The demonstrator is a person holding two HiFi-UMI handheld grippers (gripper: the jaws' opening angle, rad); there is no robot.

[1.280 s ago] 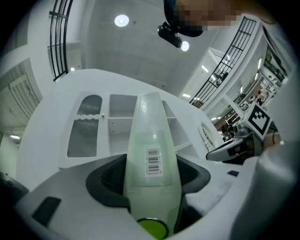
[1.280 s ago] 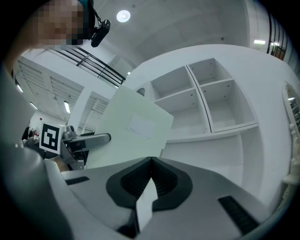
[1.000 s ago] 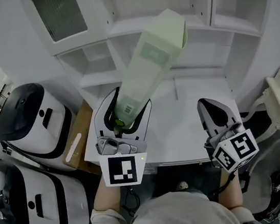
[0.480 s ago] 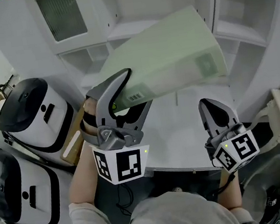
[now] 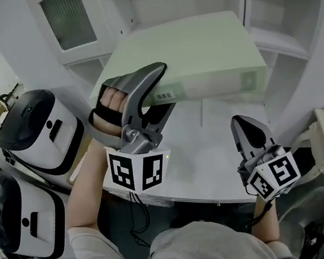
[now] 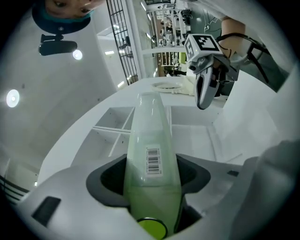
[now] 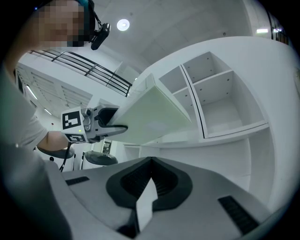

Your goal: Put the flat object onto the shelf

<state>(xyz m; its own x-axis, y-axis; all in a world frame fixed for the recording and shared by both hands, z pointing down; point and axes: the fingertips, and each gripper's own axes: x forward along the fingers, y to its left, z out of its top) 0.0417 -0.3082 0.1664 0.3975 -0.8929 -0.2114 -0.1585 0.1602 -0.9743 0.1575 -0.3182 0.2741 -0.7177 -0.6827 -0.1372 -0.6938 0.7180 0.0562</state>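
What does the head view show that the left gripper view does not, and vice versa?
Only the head view: the broad top face of the flat box and two white-and-black appliances. Only the left gripper view: a round green mark at the box's near end, and the camera on the person's head. Both: the left tool clamped on the box's thin edge, its barcode, the right tool and the white shelves.

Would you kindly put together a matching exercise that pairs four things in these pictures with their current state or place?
Things:
1. left gripper
2. right gripper
3. pale green flat box
4. white appliances

States or places:
A. jaws together, nothing between them
B. held in the air before the shelf unit
C. standing at the head view's left edge
D. clamped on the box's end

Pairs: 1-D, 2-A, 3-B, 4-C
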